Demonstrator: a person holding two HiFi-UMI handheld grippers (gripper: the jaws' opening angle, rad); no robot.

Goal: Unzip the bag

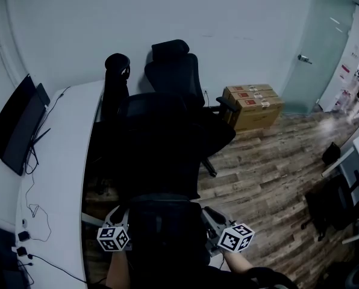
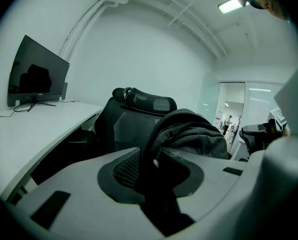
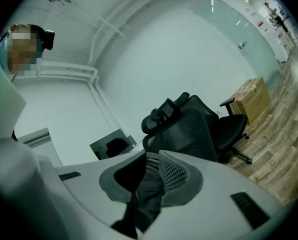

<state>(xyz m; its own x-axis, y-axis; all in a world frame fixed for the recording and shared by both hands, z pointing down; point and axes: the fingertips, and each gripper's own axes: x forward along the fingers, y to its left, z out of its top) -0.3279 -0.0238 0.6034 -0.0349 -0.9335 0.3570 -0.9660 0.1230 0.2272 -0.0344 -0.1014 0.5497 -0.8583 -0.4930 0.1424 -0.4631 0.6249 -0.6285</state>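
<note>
The black bag (image 1: 161, 233) sits at six o'clock in the head view, below an office chair (image 1: 167, 77) at twelve. The left tongs (image 2: 154, 170), at seven o'clock, stand narrow, clamped on the bag's dark edge. The right tongs (image 3: 148, 176), at five o'clock, are almost together, pinching a dark fold of it.

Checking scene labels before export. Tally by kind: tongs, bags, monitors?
Tongs: 2 (left tongs, right tongs)
Bag: 1
Monitor: 1
Total: 4
</note>
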